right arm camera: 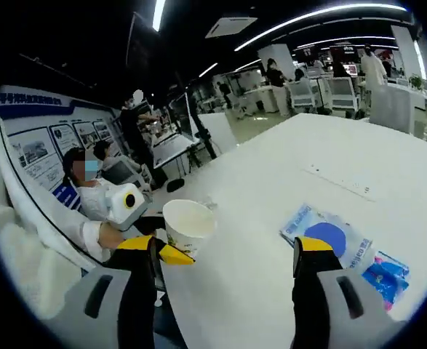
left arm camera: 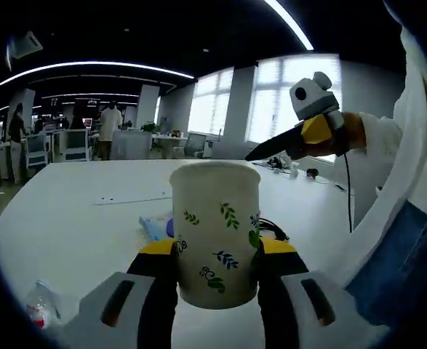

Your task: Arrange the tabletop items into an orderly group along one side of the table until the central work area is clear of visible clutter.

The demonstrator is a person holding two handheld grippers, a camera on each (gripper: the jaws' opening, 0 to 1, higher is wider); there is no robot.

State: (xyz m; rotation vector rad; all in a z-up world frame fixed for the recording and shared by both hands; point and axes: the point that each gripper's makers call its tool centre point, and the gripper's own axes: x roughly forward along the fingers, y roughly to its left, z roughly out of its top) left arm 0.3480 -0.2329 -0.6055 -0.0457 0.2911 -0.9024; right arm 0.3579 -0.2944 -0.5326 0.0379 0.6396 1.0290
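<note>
White table [left arm camera: 68, 218] spread wide across an office. On it, beyond the paper cup [left arm camera: 215, 233] in the left gripper view, a blue packet [left arm camera: 155, 227] partly hidden behind the cup's left side, and a small plastic bottle [left arm camera: 38, 305] near the table's close edge, well left of the cup. In the right gripper view, blue-and-white packets [right arm camera: 329, 236] lying flat to the right of the cup [right arm camera: 188, 225].

Left gripper [left arm camera: 217, 270] closed against the cup's two sides, cup upright, white with green leaf print, raised in front of the table. Seen from the right gripper view, left gripper [right arm camera: 158, 252] at the cup's left, by the table edge.

Right gripper [right arm camera: 228, 265] spread wide, holding nothing, jaws framing bare tabletop just right of the cup; in the left gripper view, up and right of the cup [left arm camera: 260, 153], gripped by a hand [left arm camera: 351, 134] in a white sleeve.
</note>
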